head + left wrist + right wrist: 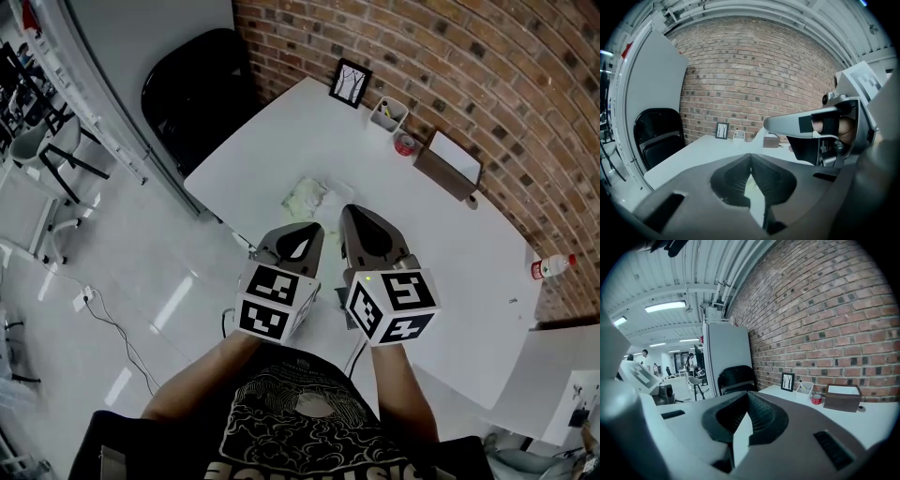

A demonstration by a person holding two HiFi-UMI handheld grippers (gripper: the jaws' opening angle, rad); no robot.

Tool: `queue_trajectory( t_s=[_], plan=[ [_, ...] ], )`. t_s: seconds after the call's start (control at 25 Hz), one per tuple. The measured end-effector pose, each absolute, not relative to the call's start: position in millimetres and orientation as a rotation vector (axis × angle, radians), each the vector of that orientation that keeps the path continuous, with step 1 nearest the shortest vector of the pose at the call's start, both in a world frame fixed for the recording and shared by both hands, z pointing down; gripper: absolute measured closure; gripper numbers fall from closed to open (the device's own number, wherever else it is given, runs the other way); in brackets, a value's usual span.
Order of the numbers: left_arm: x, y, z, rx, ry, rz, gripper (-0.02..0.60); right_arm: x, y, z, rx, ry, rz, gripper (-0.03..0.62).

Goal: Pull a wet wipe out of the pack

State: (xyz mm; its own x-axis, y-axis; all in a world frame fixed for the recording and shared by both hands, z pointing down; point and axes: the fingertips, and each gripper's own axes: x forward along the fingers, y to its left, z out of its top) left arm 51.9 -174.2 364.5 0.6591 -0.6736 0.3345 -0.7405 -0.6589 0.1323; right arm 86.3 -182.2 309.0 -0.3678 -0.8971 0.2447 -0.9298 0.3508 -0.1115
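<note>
Table [281, 131]: wipe pack [307, 197]; L hand-held gripper [315, 227], R hand-held gripper [348, 210] closed.

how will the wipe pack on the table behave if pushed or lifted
The wipe pack looks like a flat, crinkled soft pouch, so it probably flexes rather than stays stiff. It lies flat, so rolling seems unlikely; on the smooth white table it may slide.
</note>
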Motion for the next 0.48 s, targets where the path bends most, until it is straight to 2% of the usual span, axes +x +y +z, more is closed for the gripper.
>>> queue_trajectory(
  t_s=[0.48],
  plan=[
    [43.4,-135.3,361.5,2.598,-1.162,0.349,0.569,76.3,-135.8,324.2,1.641,-2.459,0.391,0.58]
  ],
)
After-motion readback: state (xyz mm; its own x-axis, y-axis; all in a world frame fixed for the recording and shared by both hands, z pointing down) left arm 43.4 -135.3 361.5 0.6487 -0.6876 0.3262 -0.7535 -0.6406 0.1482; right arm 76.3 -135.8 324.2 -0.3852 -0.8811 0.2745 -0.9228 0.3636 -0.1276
